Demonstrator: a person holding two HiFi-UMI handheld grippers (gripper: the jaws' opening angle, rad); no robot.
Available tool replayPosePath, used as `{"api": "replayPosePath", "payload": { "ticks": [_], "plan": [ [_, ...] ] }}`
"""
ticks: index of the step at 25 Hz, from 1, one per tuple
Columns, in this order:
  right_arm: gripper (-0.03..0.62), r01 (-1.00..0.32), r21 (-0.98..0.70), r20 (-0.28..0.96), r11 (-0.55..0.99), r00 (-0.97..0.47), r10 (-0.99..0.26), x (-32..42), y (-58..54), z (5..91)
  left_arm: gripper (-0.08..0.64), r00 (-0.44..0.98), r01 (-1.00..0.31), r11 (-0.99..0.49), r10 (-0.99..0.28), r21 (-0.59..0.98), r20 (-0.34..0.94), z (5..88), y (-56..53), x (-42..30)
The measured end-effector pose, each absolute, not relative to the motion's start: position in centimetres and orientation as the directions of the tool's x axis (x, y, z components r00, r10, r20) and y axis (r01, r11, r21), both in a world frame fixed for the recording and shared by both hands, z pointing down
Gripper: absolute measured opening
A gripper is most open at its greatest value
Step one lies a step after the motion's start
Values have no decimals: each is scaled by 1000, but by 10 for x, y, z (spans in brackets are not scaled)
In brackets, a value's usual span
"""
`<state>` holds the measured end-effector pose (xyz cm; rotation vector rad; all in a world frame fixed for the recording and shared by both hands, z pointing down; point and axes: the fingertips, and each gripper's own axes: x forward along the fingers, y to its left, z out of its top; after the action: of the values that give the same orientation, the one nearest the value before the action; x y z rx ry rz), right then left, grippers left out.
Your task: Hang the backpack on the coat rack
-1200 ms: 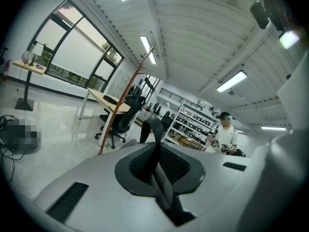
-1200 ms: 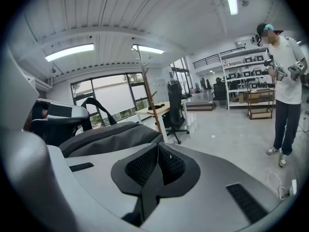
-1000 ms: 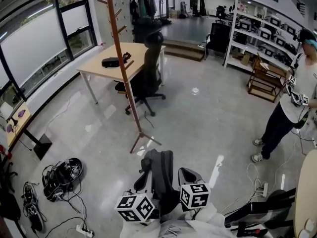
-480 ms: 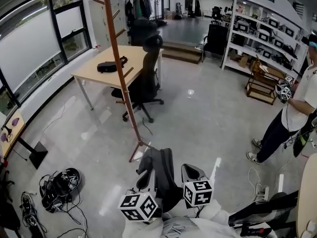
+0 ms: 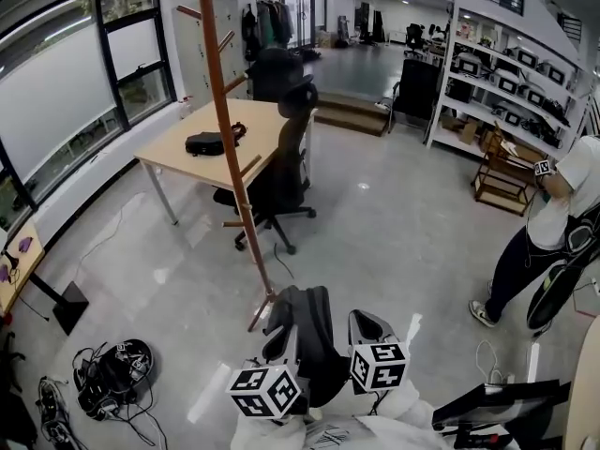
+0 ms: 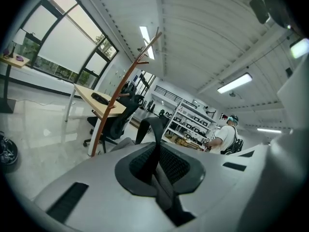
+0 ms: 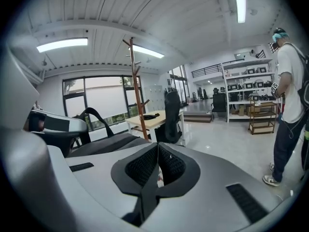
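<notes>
The L gripper [image 5: 281,343] & the R gripper [image 5: 361,328] are holding a dark grey backpack [image 5: 307,331] low in the head view, close to the person's own body. The backpack is sitting between the 2 grippers, and it's not hanging on the coat rack [image 5: 230,148].

In the left gripper view, the L gripper's jaws are squeezing tight on a black strap [image 6: 155,144] of the backpack. The strap is looping up out of the dark pads. In the right gripper view, the R gripper's jaws are pressing together on a second strap [image 7: 146,192], w/ almost no gap btw the pads.

The coat rack is a tall brown pole w/ short pegs sticking out. It's standing on the shiny floor [image 5: 394,242] just ahead of the backpack, & 1 of its feet is showing right beside the bag's top edge. Can't tell if they're touching.

Behind the rack, a wood table [image 5: 178,162] is carrying a small black bag [image 5: 208,142]. A black office chair [image 5: 281,172] is sitting at the table. Another person [image 5: 553,237] is standing well apart on the right, near the white shelves [image 5: 502,73]. Some cables [image 5: 112,373] are lying on the floor at the lower left.
</notes>
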<state>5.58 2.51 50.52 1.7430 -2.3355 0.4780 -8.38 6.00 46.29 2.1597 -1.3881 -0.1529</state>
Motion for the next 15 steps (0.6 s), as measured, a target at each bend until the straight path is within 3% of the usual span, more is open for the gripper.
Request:
{"api": "replayPosePath", "payload": {
  "ticks": [15],
  "plan": [
    [14, -966, -168, 361, 198, -247, -899, 46, -29, 520, 15, 459, -820, -326, -866, 471, 199, 460, -18, -104]
  ]
}}
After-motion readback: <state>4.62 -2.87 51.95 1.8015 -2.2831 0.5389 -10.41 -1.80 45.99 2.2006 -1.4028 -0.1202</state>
